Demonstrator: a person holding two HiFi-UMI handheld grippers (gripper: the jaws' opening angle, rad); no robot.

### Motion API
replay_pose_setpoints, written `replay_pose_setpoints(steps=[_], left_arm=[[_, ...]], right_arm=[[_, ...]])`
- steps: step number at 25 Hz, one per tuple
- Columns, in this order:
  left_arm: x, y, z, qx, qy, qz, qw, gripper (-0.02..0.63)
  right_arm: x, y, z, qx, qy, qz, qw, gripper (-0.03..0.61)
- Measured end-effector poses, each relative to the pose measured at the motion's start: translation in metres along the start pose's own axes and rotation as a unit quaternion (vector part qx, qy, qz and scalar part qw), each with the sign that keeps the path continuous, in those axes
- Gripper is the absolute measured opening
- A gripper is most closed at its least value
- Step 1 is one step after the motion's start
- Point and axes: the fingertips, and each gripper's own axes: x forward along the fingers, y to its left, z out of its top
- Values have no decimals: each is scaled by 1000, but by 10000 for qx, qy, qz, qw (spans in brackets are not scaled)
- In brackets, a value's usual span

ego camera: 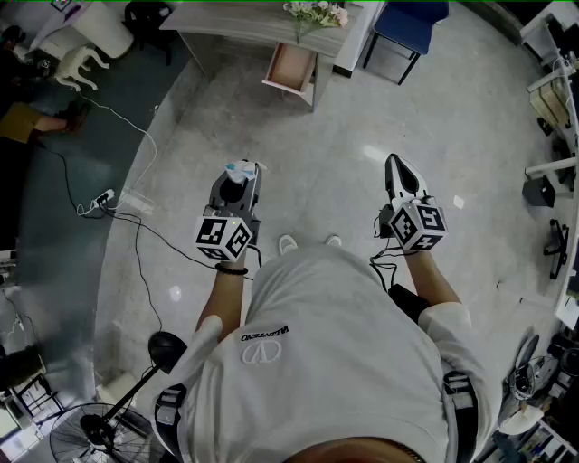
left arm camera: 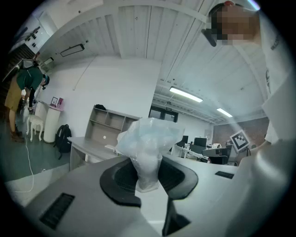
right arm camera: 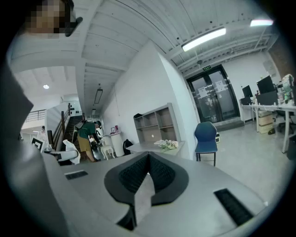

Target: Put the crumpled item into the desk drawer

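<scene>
The crumpled item (left arm camera: 147, 148) is a wad of clear, whitish plastic, and my left gripper (left arm camera: 148, 178) is shut on it, pads pressing its lower part. In the head view the wad (ego camera: 240, 168) sticks out of the left gripper (ego camera: 239, 181) over the floor. My right gripper (ego camera: 399, 174) is level beside it, shut with nothing between its pads (right arm camera: 138, 173). The grey desk (ego camera: 262, 20) stands far ahead, and its drawer (ego camera: 291, 65) is pulled open and looks bare inside. Both grippers point toward the desk (right arm camera: 155, 147) from some distance away.
A bunch of flowers (ego camera: 317, 13) lies on the desk. A blue chair (ego camera: 404, 27) stands to the desk's right. Cables and a power strip (ego camera: 98, 203) trail across the floor at left. A person (right arm camera: 87, 139) bends over by the stairs. Office desks (ego camera: 552, 136) line the right.
</scene>
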Motion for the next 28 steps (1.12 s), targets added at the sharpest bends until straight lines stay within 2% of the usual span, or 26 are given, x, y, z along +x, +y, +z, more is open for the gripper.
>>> replay_pose_setpoints(steps=[15,28], left_arm=[[-9,17,4,49,-17,-168,9998,97],[-26,49,3,164,151,-485,9986,97]], right_arm=[[7,27,-8,177,-4,-23,9998,-2],[17,66,-20,275,-112,-242,9993,-2]])
